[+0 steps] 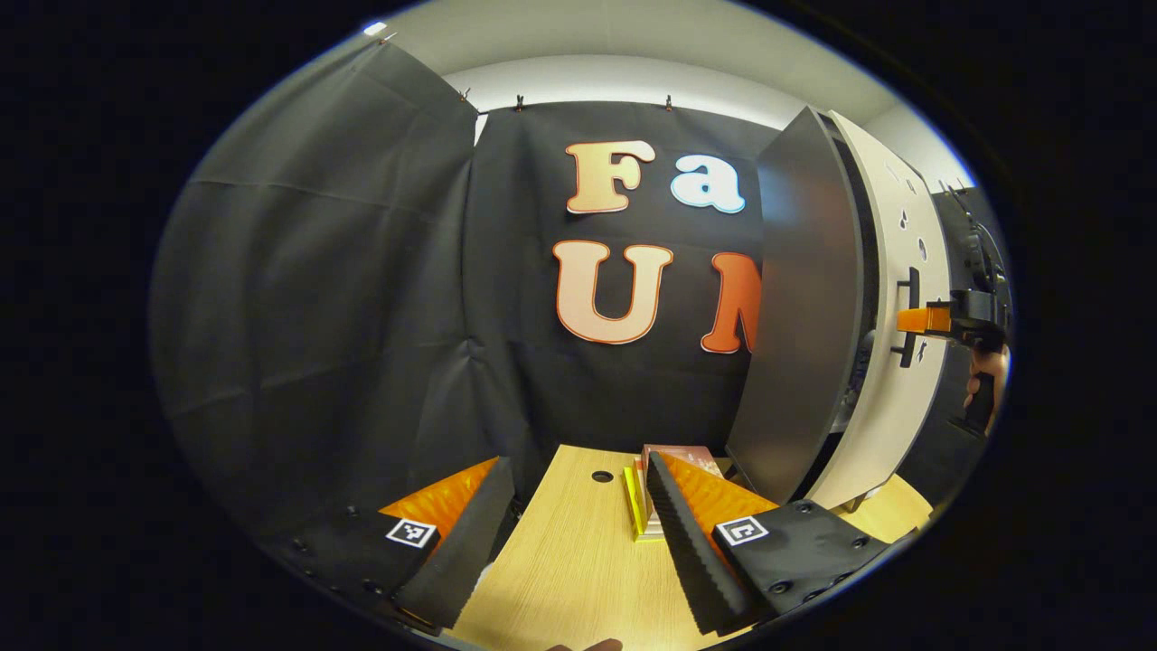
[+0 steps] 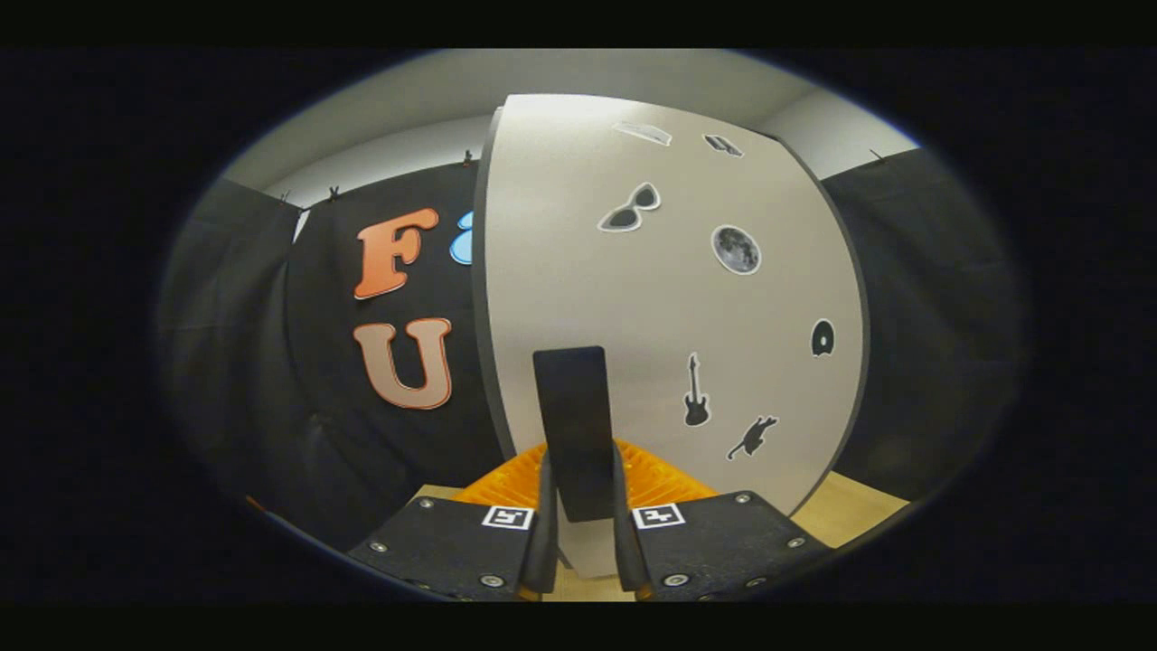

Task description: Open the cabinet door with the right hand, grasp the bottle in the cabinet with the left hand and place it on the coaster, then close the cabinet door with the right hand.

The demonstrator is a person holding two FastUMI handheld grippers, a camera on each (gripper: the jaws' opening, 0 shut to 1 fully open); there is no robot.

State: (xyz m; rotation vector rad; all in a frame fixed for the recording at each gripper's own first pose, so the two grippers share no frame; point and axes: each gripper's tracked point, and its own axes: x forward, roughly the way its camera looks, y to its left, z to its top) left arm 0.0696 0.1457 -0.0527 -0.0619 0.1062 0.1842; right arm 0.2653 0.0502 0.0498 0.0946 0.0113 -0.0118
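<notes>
Pale wood shows between the two fingers of the left gripper (image 1: pixel 578 533), which stand wide apart over the desk (image 1: pixel 560 579) with nothing held. Just past the right-hand finger in the left gripper view lies a small stack of books (image 1: pixel 644 493), yellow and reddish edges showing, and a dark round hole (image 1: pixel 602 476) sits in the desk beyond the fingers. Farther right in that view stands the cabinet (image 1: pixel 800 325), its grey side turned toward the camera and its light cabinet door (image 1: pixel 890 316) edge-on, with the black handle (image 1: pixel 907 316) on it. The right gripper (image 1: pixel 922 320) reaches to that handle from the right edge, a hand (image 1: pixel 985 384) on its grip below.

From the right gripper view, the right gripper (image 2: pixel 578 542) has both fingers pressed against the sides of the black handle (image 2: pixel 576 425), which runs upright between them. Behind it the cabinet door (image 2: pixel 587 271) rises broad and pale, carrying dark stickers: sunglasses (image 2: pixel 630 209), a moon (image 2: pixel 736 250), a guitar (image 2: pixel 695 391) and a few others. Whether the door stands a little ajar cannot be told. The bottle is hidden somewhere behind the door.
</notes>
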